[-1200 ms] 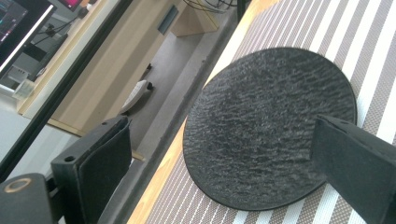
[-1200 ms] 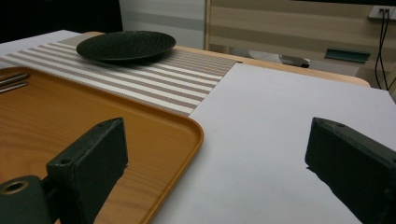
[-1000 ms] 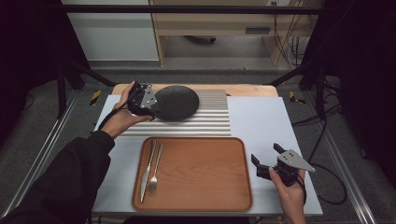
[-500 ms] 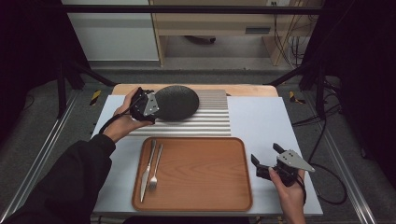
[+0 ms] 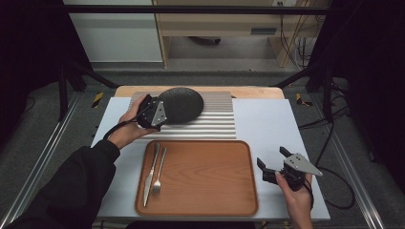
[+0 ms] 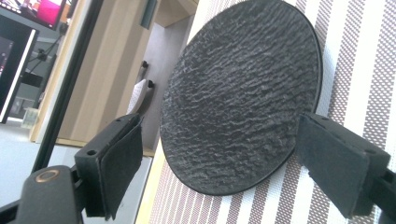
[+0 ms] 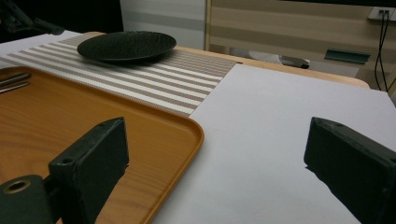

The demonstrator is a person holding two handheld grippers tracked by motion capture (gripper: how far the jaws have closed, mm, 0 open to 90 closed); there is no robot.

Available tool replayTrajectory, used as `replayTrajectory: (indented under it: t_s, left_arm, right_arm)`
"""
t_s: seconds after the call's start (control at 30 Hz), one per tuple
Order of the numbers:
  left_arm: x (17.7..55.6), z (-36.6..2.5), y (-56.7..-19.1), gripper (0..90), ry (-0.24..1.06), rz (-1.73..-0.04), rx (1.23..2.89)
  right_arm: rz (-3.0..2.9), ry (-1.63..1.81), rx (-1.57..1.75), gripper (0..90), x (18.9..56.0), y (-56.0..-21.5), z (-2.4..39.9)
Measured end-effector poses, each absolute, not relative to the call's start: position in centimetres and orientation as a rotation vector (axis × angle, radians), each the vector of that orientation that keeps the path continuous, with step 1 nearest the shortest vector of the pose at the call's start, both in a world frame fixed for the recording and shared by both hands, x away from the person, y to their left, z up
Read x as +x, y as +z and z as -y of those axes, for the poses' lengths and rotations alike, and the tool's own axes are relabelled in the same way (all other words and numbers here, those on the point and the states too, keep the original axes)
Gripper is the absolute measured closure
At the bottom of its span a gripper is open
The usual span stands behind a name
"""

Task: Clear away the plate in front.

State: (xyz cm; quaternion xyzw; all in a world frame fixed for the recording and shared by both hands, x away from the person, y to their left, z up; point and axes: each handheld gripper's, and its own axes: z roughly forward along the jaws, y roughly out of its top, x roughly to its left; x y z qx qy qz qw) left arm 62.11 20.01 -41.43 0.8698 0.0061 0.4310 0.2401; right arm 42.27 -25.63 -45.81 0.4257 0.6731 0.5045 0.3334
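A person at a table holds a two-jaw gripper in each hand over a place setting in the making, with the wooden tray (image 5: 200,176) as the fixed point of the scene. Beyond the tray's far edge lies a striped mat (image 5: 210,121), and on that mat, toward the far-left corner of the tray, sits a round black plate (image 5: 184,104) with a rough, rippled face. The left gripper (image 5: 152,113) is at the plate's near-left rim, its jaws apart; in the left gripper view the two black pads stand on either side of the plate's edge without touching it — the plate lies straight ahead of the tool, between the open jaws, so any grasp would appear to come from closing on that rim. Whether the plate rests flat on the mat cannot be told from that turned view, though the right gripper view shows it lying level. The right gripper (image 5: 274,167) hovers just off the tray's right edge, well apart from the plate, jaws also apart and holding nothing. A knife (image 5: 149,171) and a fork (image 5: 159,171) lie side by side along the tray's left edge, their long axes running from near to far. The left hand is plainly the nearer to the plate — the rest of the tray is bare.
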Motion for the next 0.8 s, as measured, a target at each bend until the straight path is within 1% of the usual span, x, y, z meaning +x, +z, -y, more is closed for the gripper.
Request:
replayTrajectory:
  t_s: [0.13, 0.27, 0.37, 0.47, 0.63, 0.8]
  left_arm:
    - [61.8, -19.8, -40.3, 16.6, 1.197, 0.004, 2.354]
    - [62.0, -19.4, -39.5, 16.3, 1.237, 0.042, 2.396]
    - [62.2, -19.4, -39.5, 16.5, 1.24, 0.043, 2.402]
    - [62.1, -19.4, -40.1, 18.9, 1.236, 0.081, 2.425]
    - [61.8, -19.2, -41.2, 32.6, 1.22, 0.188, 2.475]
    - [61.6, -18.9, -42.3, 45.0, 1.199, 0.222, 2.478]
  right_arm:
    - [-1.756, 1.317, 1.112, 6.8, 42.2, -45.7, 25.6]
    - [-1.753, 1.322, 1.116, 7.1, 42.1, -45.7, 25.7]
    - [-1.751, 1.323, 1.113, 7.0, 42.1, -45.6, 25.7]
    - [-1.743, 1.332, 1.111, 7.0, 42.0, -45.5, 25.8]
    - [-1.738, 1.338, 1.118, 7.1, 42.1, -45.5, 26.1]
    - [-1.742, 1.336, 1.117, 7.1, 42.1, -45.5, 26.0]
